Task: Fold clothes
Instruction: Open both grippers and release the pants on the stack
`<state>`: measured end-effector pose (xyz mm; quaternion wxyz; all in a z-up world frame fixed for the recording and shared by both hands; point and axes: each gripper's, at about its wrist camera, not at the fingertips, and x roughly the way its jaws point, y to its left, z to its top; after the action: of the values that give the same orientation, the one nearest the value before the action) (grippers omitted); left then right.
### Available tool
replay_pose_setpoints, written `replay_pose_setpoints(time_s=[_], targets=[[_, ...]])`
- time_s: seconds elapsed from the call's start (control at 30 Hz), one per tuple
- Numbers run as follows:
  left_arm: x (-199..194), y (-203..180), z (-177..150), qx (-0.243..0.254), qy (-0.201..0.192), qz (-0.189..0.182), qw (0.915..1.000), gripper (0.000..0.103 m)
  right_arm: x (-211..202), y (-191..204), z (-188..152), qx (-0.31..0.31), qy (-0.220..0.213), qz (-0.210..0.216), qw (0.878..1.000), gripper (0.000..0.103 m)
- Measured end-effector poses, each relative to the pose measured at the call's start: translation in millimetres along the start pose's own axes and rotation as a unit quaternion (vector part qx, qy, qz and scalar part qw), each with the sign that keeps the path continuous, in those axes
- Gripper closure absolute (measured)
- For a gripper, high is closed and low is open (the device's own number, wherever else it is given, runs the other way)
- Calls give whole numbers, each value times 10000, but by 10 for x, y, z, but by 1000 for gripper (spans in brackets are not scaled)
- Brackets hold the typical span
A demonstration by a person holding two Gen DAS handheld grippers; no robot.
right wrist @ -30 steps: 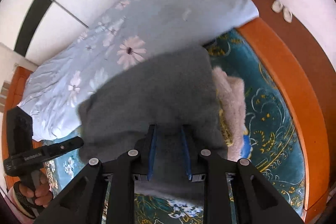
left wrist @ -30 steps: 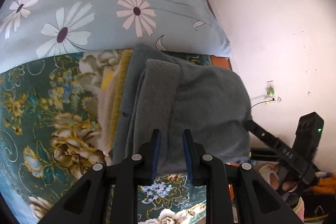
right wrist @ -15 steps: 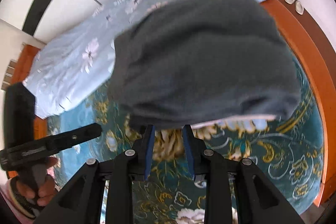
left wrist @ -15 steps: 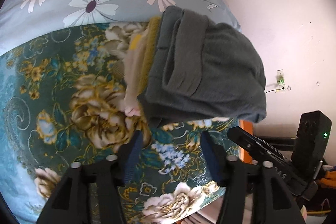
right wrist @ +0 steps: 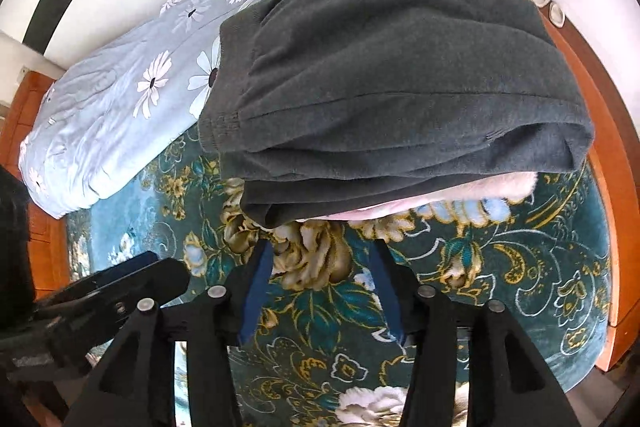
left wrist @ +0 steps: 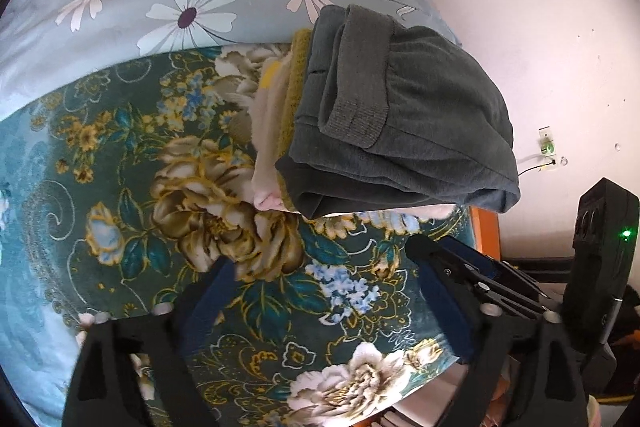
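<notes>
Left claw (left wrist: 324, 307) wide open, empty. Folded dark grey knit garment (left wrist: 400, 115) lies ahead of it atop cream and mustard folded clothes (left wrist: 280, 99) on the floral bed (left wrist: 120, 187). Right claw (right wrist: 320, 291) open, empty, just short of the stack. This piece looks folded and stacked; whether more remains, can't tell.

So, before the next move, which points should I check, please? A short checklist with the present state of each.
1. Left gripper open and empty: ok.
2. Right gripper open and empty: ok.
3. Grey garment folded, on top of the pile: ok.
4. Both grippers clear of the pile: ok.
5. Pink garment beneath lies fully covered: not ok, its edge sticks out.
6. Another garment waits for folding: cannot tell.
</notes>
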<state>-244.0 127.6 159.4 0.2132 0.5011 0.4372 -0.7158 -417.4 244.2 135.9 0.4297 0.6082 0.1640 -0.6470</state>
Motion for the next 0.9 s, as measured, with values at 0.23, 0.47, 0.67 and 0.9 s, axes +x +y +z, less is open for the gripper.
replay_pose_setpoints(time_s=[0.23, 0.47, 0.67, 0.9], targets=[[-89, 19, -8, 5, -87, 262, 9996, 0, -74, 17, -51, -94, -132, -184, 9997, 36], [-169, 155, -44, -442, -248, 681, 9964, 0, -170, 36, -109, -173, -390, -277, 9987, 12], [-273, 263, -73, -835, -560, 693, 9925, 0, -224, 56, -141, -330, -573, -422, 9969, 0], [-310, 225, -111, -483, -918, 1005, 9895, 0, -249, 64, -146, -555, -689, -615, 9942, 0]])
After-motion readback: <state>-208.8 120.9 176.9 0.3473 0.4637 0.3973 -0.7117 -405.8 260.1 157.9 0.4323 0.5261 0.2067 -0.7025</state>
